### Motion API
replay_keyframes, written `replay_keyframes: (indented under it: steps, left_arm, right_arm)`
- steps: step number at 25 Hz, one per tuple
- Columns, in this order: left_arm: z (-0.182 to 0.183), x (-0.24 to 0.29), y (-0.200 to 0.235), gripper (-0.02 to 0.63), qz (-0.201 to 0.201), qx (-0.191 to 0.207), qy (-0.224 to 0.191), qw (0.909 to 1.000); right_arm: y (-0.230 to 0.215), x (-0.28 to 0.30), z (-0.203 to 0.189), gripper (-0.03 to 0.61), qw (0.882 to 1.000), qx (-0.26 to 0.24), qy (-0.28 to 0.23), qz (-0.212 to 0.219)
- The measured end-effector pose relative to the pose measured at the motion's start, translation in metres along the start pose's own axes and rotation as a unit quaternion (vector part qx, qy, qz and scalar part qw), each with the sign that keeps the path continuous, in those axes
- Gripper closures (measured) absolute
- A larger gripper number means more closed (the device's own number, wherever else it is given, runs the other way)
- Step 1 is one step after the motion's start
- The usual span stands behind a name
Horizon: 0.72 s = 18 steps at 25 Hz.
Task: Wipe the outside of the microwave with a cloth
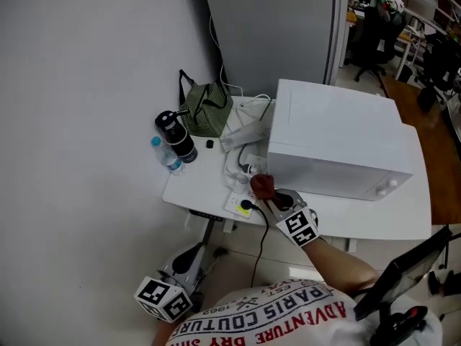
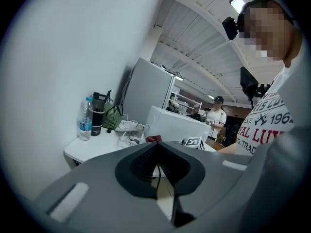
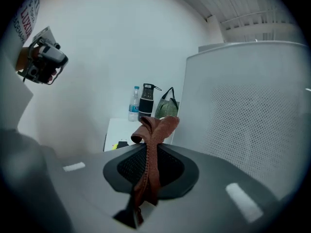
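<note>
Approach step: my right tongs clamp the brown cloth just beside the left wall of the microwave on the surface. My left tongs, pinched together and empty, hang low. Next, I judge: press the cloth to that wall.

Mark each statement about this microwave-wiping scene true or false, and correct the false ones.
1. The right gripper is shut on a brown cloth. True.
2. The left gripper holds a bottle. False: it is shut on nothing; the water bottle stands on the table.
3. The microwave is black. False: it is white.
4. A green bag sits beside a black flask. True.
</note>
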<state>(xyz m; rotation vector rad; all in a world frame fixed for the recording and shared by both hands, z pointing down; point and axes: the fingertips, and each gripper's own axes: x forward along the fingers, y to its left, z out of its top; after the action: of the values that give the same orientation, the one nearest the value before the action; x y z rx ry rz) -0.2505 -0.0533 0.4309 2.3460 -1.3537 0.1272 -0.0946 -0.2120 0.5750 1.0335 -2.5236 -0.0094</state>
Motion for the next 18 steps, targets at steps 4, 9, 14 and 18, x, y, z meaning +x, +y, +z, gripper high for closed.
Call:
replay_keyframes:
  steps: [4,9,14,18]
  left_arm:
    - [-0.001,-0.005,0.004,0.612,0.016,-0.006,-0.005,0.9998]
    - [-0.005,0.005,-0.002,0.612,0.009,-0.007,-0.002,0.9999]
    - [-0.001,0.024,-0.016,0.612,-0.007,0.004,0.013,0.9999]
    - [0.001,0.045,-0.03,0.612,-0.035,0.01,0.02,0.9991]
  right_arm:
    - [-0.013,0.012,-0.002,0.535,1.0,0.009,0.003,-0.013]
    - [-0.028,0.014,-0.01,0.535,0.999,0.04,0.008,-0.023]
    - [-0.048,0.0,-0.013,0.535,0.997,0.063,0.003,-0.039]
    - [-0.065,-0.028,-0.019,0.535,0.996,0.07,-0.003,-0.06]
